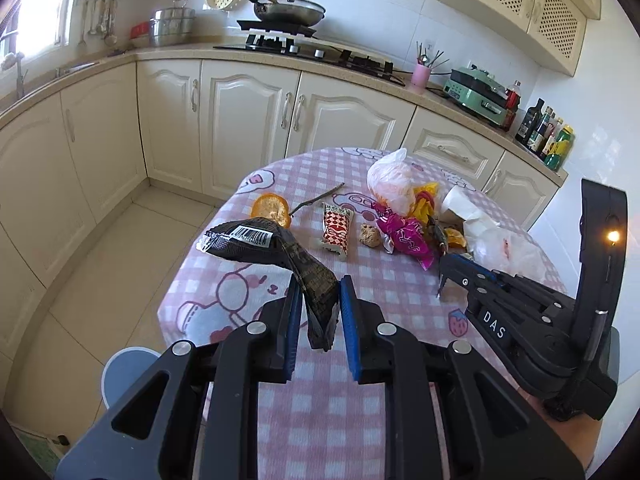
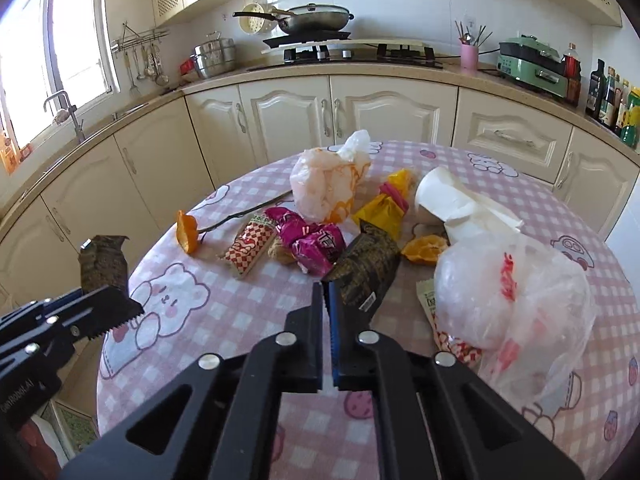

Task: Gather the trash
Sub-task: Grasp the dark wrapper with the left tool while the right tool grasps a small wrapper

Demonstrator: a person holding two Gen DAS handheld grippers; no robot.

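Observation:
My left gripper (image 1: 320, 300) is shut on the tail of a black barcode wrapper (image 1: 256, 244), which hangs clear above the pink checked tablecloth (image 1: 384, 280). The right wrist view shows that wrapper (image 2: 104, 264) rising from the left gripper (image 2: 120, 312) at the table's left edge. My right gripper (image 2: 326, 292) has its blue pads together on the near corner of a dark brown wrapper (image 2: 368, 268), which lies over its right finger. In front lie a magenta wrapper (image 2: 312, 240), a red checked wrapper (image 2: 248, 248), orange peel (image 2: 188, 232) and a clear plastic bag (image 2: 512, 292).
A knotted white bag (image 2: 328, 184), a yellow wrapper (image 2: 384, 208), a crushed paper cup (image 2: 444, 200) and a twig (image 2: 244, 212) lie further back. A pale stool (image 1: 128, 372) stands on the tiled floor left of the table. Cream cabinets (image 1: 248, 120) ring the room.

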